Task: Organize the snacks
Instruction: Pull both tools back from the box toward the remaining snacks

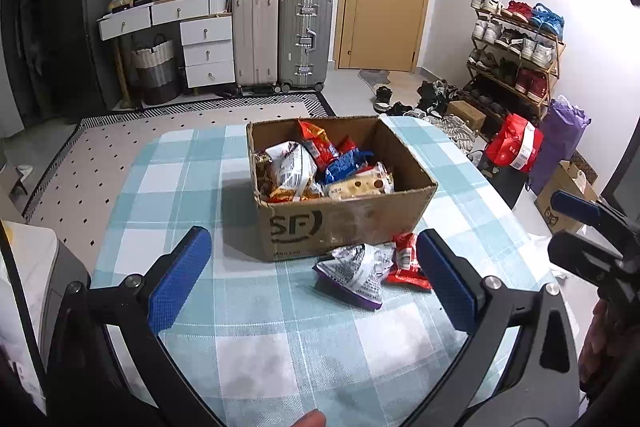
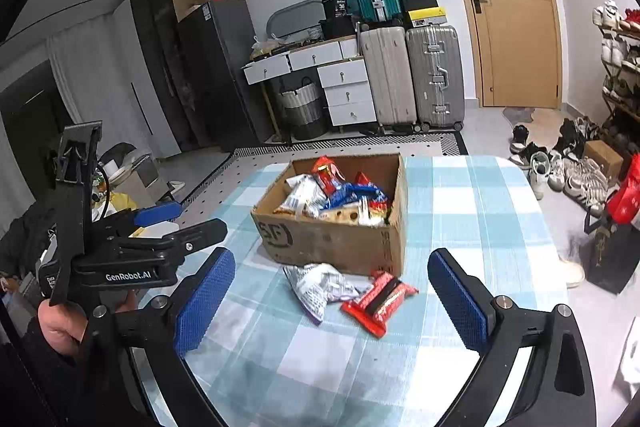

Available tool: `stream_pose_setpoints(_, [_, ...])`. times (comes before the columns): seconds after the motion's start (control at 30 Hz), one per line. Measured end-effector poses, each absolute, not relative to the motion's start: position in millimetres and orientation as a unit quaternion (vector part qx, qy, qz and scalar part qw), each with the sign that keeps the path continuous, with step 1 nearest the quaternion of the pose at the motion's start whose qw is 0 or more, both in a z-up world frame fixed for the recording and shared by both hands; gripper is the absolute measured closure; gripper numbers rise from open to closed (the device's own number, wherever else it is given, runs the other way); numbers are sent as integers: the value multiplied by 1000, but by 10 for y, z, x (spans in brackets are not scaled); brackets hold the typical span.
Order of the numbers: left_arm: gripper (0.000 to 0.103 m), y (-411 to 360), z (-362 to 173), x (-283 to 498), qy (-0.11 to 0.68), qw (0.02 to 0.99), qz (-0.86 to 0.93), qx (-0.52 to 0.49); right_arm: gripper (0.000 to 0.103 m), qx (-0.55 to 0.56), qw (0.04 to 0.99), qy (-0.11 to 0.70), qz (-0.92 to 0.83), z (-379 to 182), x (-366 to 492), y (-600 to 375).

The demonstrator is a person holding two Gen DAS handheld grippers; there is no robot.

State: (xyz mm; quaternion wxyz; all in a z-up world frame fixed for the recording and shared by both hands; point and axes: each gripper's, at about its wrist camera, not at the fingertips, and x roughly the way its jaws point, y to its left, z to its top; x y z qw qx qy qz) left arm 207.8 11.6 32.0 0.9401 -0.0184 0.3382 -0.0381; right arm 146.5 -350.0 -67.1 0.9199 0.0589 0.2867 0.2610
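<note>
Left wrist view: the cardboard box (image 1: pixel 344 223) at the middle of the tabletop (image 1: pixel 256 347) is already filled with many snack packets (image 1: pixel 320 167). Two are left outside, just beside its near wall: a silver-purple packet (image 1: pixel 354 277) and a smaller red packet (image 1: pixel 406 265). Both the left gripper (image 1: pixel 312 291) and the right gripper (image 2: pixel 332 305) are spread wide, and nothing is gripped.

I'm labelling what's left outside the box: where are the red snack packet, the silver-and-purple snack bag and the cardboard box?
red snack packet (image 2: pixel 378 305): right wrist view, its middle.
silver-and-purple snack bag (image 1: pixel 356 273): left wrist view, printed face.
cardboard box (image 1: pixel 344 223): left wrist view, front wall.
</note>
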Motion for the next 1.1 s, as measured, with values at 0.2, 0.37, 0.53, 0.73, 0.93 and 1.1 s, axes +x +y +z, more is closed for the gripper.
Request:
stream_pose_setpoints(0.2, [1, 112, 103, 2080, 348, 936, -38, -30, 4, 73, 915, 303, 256, -851, 1459, -3540])
stream_pose_setpoints(0.37, [1, 118, -82, 2118, 359, 932, -36, -36, 4, 79, 912, 315, 252, -991, 1498, -3553])
stream_pose_setpoints(0.53, [1, 132, -301, 2162, 368, 928, -33, -41, 4, 87, 908, 328, 248, -1142, 1545, -3548])
stream_pose_setpoints(0.73, [1, 164, -587, 2248, 386, 920, -32, -58, 4, 79, 903, 346, 240, -1357, 1631, -3487])
stream_pose_setpoints(0.93, [1, 136, -844, 2322, 404, 912, -32, -60, 4, 77, 896, 368, 235, -1586, 1776, -3422])
stream_pose_setpoints(1.1, [1, 149, -1020, 2423, 418, 905, -36, -64, 4, 83, 889, 390, 226, -1778, 1952, -3386])
